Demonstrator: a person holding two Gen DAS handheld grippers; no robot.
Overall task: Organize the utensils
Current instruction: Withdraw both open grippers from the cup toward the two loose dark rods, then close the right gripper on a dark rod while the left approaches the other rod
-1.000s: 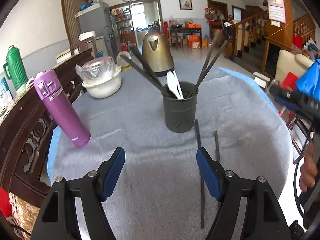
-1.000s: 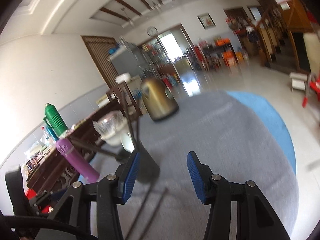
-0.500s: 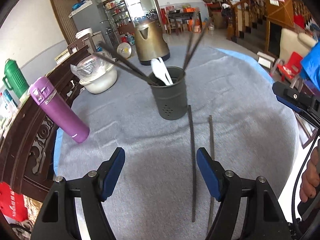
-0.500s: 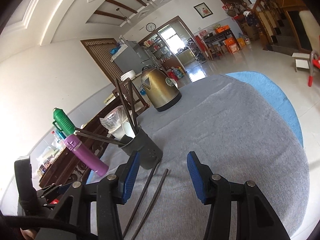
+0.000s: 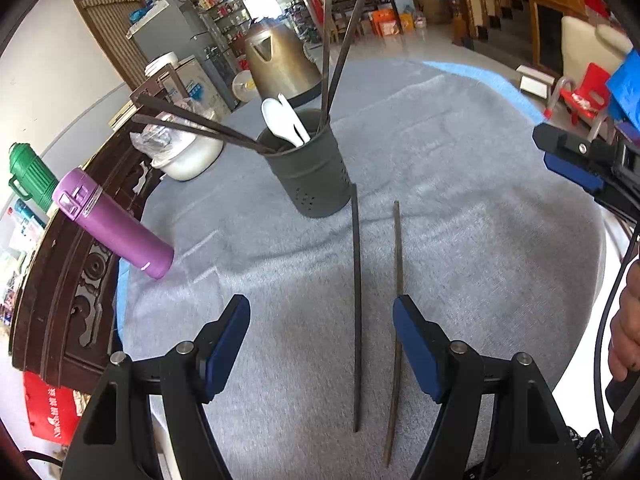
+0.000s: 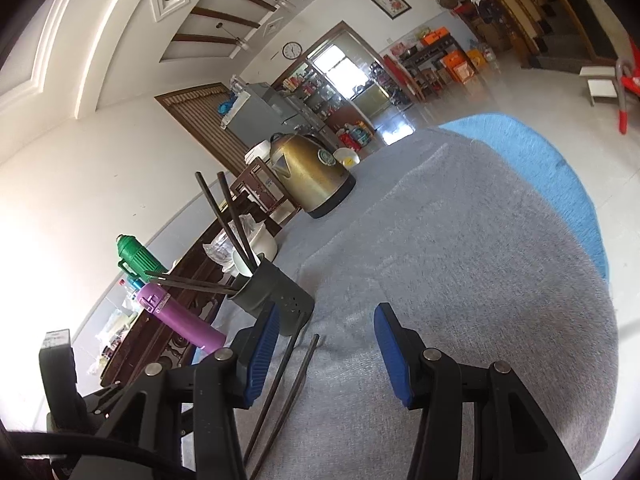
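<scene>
Pointing steeply down at the grey tablecloth (image 5: 460, 200), the left gripper (image 5: 322, 340) hangs with its blue-padded jaws spread wide and nothing between the pads. Two dark chopsticks lie side by side on the cloth just under and ahead of it: the darker chopstick (image 5: 356, 300) runs through the gap between the jaws, and the browner chopstick (image 5: 396, 272) passes close by the inside of the right-hand finger; whether the pad touches it I cannot tell. Their far tips reach toward the base of a dark grey utensil holder (image 5: 310, 176), which stands upright just beyond. In the holder are a white spoon (image 5: 280, 120), two chopsticks leaning out to the left and two standing nearly upright.

The right gripper (image 6: 324, 354) points more shallowly across the table, rolled so the room looks tilted. Its jaws stand partly apart and empty, above bare cloth; in its view the same two chopsticks lie beside its left-hand finger, outside the gap. In the left wrist view that gripper shows at the right edge, well apart from the chopsticks, with part of a person's hand (image 5: 626, 320) below it.

Around the holder stand a purple flask (image 5: 112, 220) to the left, a white bowl covered in plastic (image 5: 184, 152) behind it, and a brass-coloured kettle (image 5: 280, 64) farther back. A green jug (image 5: 30, 176) stands beyond the table, on dark wooden furniture.
</scene>
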